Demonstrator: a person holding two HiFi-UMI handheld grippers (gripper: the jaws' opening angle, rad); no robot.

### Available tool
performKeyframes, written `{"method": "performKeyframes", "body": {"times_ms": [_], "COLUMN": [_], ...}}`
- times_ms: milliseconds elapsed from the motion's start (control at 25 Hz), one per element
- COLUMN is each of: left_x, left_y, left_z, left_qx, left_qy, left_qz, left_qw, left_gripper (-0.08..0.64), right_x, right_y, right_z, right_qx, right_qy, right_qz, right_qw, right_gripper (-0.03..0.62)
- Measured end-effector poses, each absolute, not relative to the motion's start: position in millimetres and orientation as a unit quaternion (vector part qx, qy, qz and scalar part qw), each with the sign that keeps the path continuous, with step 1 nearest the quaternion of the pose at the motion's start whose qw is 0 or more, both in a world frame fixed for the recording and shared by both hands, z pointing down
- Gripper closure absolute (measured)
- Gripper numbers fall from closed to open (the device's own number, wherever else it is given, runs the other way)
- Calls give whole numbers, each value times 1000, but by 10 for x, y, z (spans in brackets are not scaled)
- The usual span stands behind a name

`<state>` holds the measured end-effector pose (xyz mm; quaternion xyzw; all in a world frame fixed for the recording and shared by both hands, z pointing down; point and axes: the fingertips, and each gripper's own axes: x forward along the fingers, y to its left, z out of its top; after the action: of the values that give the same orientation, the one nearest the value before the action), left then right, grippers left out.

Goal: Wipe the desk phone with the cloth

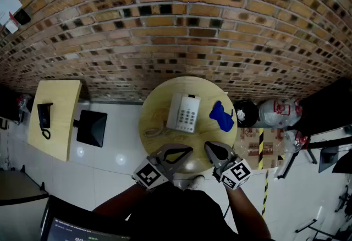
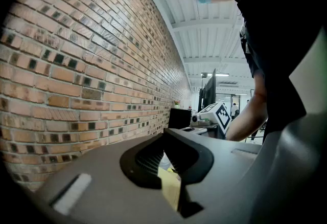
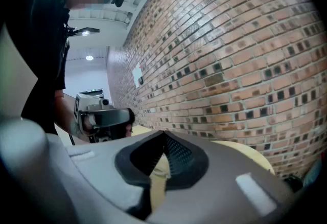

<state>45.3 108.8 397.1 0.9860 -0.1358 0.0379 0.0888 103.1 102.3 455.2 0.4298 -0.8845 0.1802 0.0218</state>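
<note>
The desk phone [image 1: 184,113] lay flat near the middle of the round table [image 1: 149,124]. The blue cloth [image 1: 223,116] sat crumpled just beside it, toward the table's right edge and not touching it. Over the near edge hung the left gripper [image 1: 184,151] and the right gripper [image 1: 212,149], each with its jaws pressed together on nothing, well short of phone and cloth.
</note>
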Motion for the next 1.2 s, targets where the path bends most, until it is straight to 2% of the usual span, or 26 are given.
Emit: {"method": "performKeyframes", "body": {"times_ms": [120, 400, 560, 640, 840, 1200], "left_x": [491, 709, 741, 728, 572, 302], "left_y": [919, 663, 587, 537, 351, 180], "left_z": [4122, 4370, 4490, 4529, 4669, 4879], "left_qx": [986, 991, 991, 991, 986, 978], "left_qy": [-136, -93, -81, -80, -98, -129], "left_qz": [47, 58, 68, 67, 74, 86], "left_qw": [86, 74, 82, 85, 111, 139], "left_gripper": [560, 560, 560, 560, 560, 560], "right_x": [1196, 1749, 2134, 2308, 2565, 2725], "right_y": [788, 153, -148, -265, -442, -516], "right_z": [4978, 6100, 6708, 6916, 7319, 7851], "right_qx": [441, 490, 508, 515, 512, 505], "right_qy": [-869, -812, -771, -754, -726, -694], "right_qz": [217, 255, 288, 300, 311, 371], "right_qw": [55, 189, 254, 277, 336, 354], "right_gripper": [592, 567, 417, 371, 367, 367]}}
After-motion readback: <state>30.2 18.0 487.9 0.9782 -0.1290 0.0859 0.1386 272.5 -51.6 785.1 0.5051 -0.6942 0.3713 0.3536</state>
